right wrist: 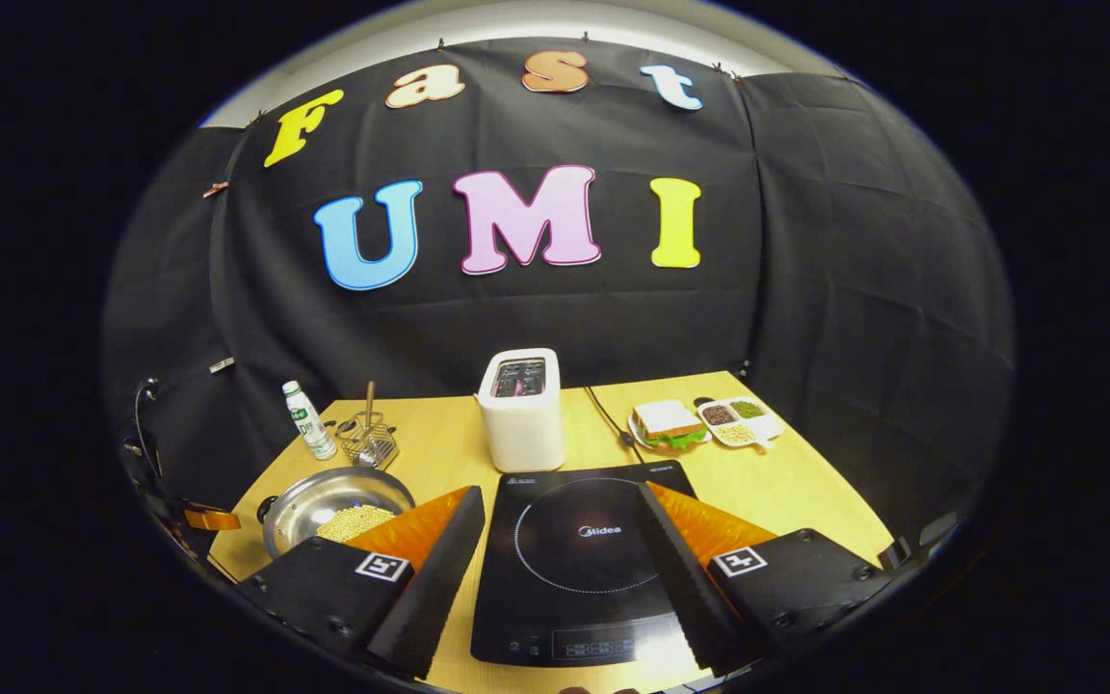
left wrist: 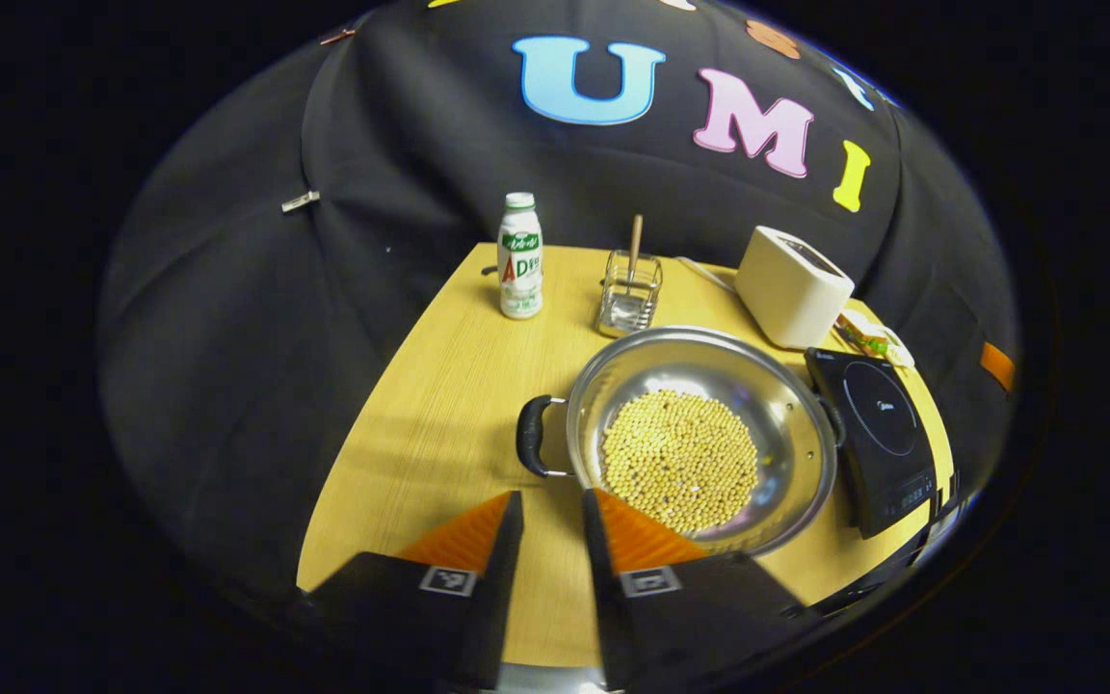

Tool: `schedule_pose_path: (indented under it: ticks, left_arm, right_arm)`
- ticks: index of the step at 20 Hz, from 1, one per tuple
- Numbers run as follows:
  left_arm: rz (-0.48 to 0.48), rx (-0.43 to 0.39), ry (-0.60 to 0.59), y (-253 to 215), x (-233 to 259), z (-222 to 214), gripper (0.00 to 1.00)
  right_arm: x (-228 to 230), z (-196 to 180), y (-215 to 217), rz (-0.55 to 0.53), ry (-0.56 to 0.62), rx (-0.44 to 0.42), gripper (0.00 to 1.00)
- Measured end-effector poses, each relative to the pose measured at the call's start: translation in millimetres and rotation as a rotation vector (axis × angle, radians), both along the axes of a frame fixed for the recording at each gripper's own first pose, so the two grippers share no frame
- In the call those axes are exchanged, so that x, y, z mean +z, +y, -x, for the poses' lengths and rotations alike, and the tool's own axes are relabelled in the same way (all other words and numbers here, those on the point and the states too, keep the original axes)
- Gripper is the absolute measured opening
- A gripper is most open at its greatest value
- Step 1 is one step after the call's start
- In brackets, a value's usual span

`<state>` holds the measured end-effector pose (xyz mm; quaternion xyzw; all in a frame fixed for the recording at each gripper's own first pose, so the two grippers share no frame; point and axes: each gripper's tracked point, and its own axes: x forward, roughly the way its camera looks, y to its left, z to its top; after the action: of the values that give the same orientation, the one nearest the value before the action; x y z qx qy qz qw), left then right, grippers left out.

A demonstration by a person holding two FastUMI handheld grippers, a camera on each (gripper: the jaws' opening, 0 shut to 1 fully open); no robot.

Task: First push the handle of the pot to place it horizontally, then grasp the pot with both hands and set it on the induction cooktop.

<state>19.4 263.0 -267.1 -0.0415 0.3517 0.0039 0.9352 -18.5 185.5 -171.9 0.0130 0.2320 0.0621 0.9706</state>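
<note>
Left gripper view: left gripper (left wrist: 552,506) hovering narrowly parted, just short of stainless pot (left wrist: 700,434) handle (left wrist: 531,436). Right gripper (right wrist: 560,511) hanging wide apart over induction cooktop (right wrist: 579,569).

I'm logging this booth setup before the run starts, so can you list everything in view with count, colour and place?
pot: one, silver with black handles, on the table left of the cooktop, holding pale beans
induction cooktop: one, black, near edge of the table
toaster: one, white, behind the cooktop
bottle: one, white with green label, far left of the table
wire rack: one, metal, beside the bottle, a wooden stick in it
sandwich: one, white bread with greens, far right
divided tray: one, white, beside the sandwich
table: one, light wood
left hand-held gripper: one, slightly open, near the pot
right hand-held gripper: one, open wide, over the cooktop
</note>
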Motion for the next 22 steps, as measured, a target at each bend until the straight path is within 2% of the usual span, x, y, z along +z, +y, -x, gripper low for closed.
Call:
schedule_pose_path:
  ticks: [3, 9, 16, 22]
  left_arm:
    - [0.031, 0.025, -0.054, -2.4, 3.4, -6.9, 0.98]
    - [0.028, 0.006, -0.077, 13.1, -5.3, -38.6, 0.95]
    - [0.055, -0.04, -0.045, 12.4, -34.7, -76.7, 0.95]
    - [0.097, -0.084, 0.013, 7.5, -66.0, -95.6, 0.96]
  right_arm:
    - [-15.3, -3.8, 24.7, -0.028, 0.043, 0.041, 0.98]
    - [-53.5, -15.5, 71.5, -0.065, 0.145, 0.102, 0.99]
    - [-131.2, -18.3, 133.4, -0.069, 0.336, 0.184, 1.0]
    - [-179.6, -15.1, 155.8, -0.087, 0.463, 0.186, 0.99]
